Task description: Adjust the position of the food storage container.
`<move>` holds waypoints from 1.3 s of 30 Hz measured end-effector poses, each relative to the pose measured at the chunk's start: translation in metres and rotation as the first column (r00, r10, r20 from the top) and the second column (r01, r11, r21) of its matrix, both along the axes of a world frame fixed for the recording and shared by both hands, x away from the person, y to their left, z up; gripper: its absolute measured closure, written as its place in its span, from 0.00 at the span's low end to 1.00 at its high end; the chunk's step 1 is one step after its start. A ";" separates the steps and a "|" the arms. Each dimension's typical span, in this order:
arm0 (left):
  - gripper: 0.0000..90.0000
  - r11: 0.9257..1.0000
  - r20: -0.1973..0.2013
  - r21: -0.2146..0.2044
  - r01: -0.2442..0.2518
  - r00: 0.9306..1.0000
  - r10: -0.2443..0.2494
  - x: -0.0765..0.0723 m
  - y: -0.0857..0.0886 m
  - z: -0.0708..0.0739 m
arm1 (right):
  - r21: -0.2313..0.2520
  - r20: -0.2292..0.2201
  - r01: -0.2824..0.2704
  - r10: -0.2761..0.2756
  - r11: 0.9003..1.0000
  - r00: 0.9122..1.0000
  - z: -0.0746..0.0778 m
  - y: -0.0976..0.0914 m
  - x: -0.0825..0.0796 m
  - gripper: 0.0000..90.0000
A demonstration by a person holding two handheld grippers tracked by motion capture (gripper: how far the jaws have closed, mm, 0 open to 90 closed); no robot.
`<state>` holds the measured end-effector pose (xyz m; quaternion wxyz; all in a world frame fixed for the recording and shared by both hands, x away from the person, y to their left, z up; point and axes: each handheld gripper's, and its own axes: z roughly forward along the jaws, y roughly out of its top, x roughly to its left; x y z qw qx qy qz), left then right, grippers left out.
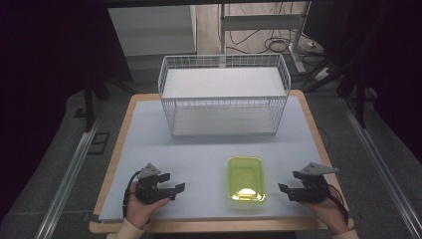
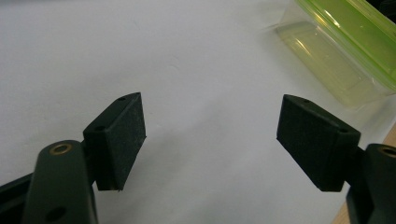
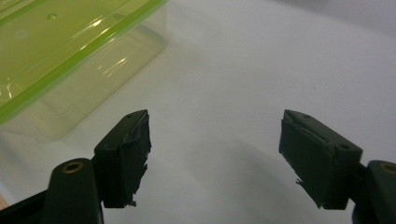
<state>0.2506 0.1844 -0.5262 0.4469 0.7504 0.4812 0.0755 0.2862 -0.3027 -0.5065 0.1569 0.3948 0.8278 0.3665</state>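
We see a yellow-green lidded container (image 1: 246,178) lying flat on the pale worktop (image 1: 199,149), near the front edge and a little right of the middle. Its lid is on, with a bright reflection near the front end. It lies between the two tools and touches neither.

The left tool (image 1: 175,188) rests low at the front left of the worktop, held in the person's left hand (image 1: 142,206), and points toward the container. In the left gripper view the left tool's (image 2: 211,140) jaws stand wide apart with only bare worktop between them; the container (image 2: 343,51) shows at the upper right, beyond the right-hand jaw.

The right tool (image 1: 283,189) sits at the front right, held in the person's right hand (image 1: 326,209), and points at the container from the other side, just beside its right edge. In the right gripper view the right tool's (image 3: 215,149) jaws are likewise spread wide and hold nothing; the container (image 3: 70,60) lies at the upper left, clear-walled under its green-rimmed lid. The pads (image 3: 135,154) on these jaws look ragged at the edges.

Behind the container, toward the far side of the worktop, stands a white wire basket (image 1: 224,94), well apart from it.
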 end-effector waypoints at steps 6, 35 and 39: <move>0.26 1.000 0.000 0.003 -0.001 1.000 0.001 0.000 0.000 0.000 | -0.037 0.003 -0.014 0.014 0.999 1.000 0.004 -0.003 -0.003 0.47; 0.26 1.000 0.002 -0.004 -0.001 1.000 0.001 -0.001 0.000 0.001 | -0.073 -0.094 -0.364 0.357 0.928 0.929 0.007 0.029 -0.022 1.00; 0.26 1.000 0.002 -0.003 0.001 1.000 -0.001 -0.001 -0.001 0.000 | -0.053 -0.104 -0.382 0.375 0.923 0.921 0.003 0.034 -0.023 1.00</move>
